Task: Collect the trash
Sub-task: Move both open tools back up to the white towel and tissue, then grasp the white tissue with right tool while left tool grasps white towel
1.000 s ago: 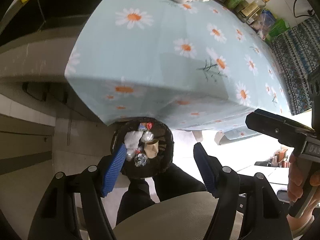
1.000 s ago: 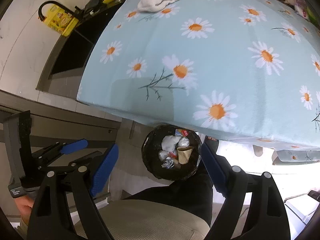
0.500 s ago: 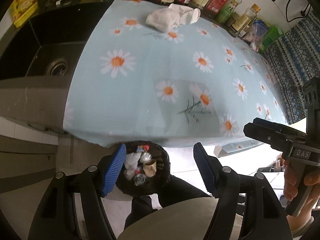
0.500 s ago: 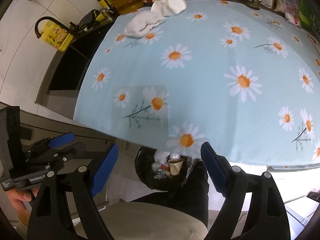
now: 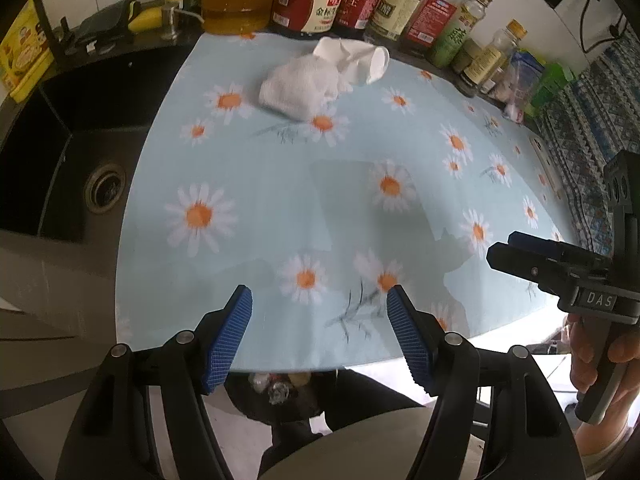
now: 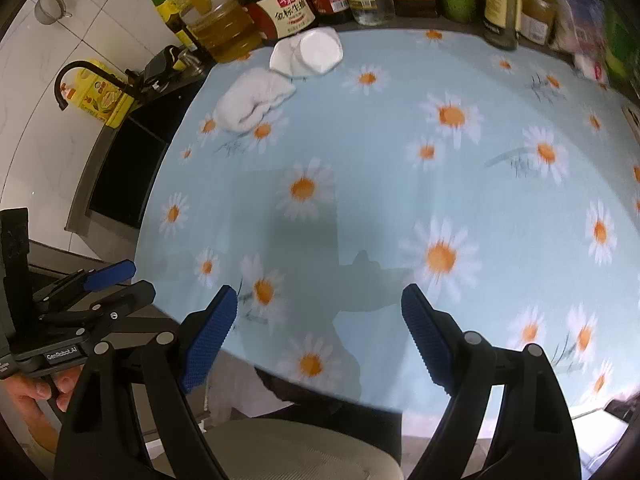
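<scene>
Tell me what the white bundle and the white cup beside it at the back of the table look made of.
The bundle looks like soft woven cloth or thick paper towel: matte, nubbly, slumped in folds. The cup looks like thin paper, smooth and matte, lying on its side with a crumpled rim; thin plastic is possible. Both lie on the daisy tablecloth.

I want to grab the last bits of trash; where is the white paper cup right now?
The white paper cup lies on its side at the far edge of the daisy tablecloth, just in front of the sauce bottles, touching the crumpled white cloth.
</scene>
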Demonstrator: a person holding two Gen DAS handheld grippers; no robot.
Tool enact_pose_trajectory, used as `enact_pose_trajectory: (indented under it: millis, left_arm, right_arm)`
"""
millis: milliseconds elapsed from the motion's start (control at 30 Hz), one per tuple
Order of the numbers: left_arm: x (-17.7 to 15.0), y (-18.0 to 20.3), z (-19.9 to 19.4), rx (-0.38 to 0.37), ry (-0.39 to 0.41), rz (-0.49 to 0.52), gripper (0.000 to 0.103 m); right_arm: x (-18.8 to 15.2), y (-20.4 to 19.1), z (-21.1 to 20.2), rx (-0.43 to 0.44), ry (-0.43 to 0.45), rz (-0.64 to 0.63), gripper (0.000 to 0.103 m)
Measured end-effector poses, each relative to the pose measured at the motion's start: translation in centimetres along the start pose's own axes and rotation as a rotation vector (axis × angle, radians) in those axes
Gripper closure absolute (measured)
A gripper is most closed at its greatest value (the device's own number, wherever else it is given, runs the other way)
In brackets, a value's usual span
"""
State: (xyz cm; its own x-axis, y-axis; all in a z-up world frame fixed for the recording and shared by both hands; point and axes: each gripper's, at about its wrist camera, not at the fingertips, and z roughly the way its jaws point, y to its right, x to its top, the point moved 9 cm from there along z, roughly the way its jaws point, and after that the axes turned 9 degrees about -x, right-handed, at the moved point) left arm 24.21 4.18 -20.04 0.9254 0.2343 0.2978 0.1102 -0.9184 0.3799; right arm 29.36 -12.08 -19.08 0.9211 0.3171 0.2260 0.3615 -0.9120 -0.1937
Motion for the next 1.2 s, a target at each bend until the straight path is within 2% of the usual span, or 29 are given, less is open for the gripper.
enact_pose_trajectory:
  millis: [600,933,967,1067,1200]
  left_arm:
    - [10.3,-0.1,3.1,0.080,0.014,-0.039,0.035]
    - [15.8,-1.3,4.5,0.129,0.020,-0.063,0.035]
    - [16.1,-1.5,4.8,0.129,0.015,-0.063,0.035]
    - [16.8,-1.8,5.5,0.143,0.010,-0.063,0.025]
    - [17.5,-2.2,6.4,0.158,-0.002,-0.066,0.024]
  right_arm:
    - [12.2,1.7,3.1,0.054,-0.001,-0.088,0.020]
    - [18.0,1.3,5.1,0.107,-0.017,-0.119,0.017]
    - [18.5,1.2,5.3,0.110,-0.019,-0.125,0.016]
    - [20.0,0.9,5.9,0.121,-0.025,-0.137,0.015]
    - [21.8,0.3,6.8,0.135,-0.034,-0.153,0.011]
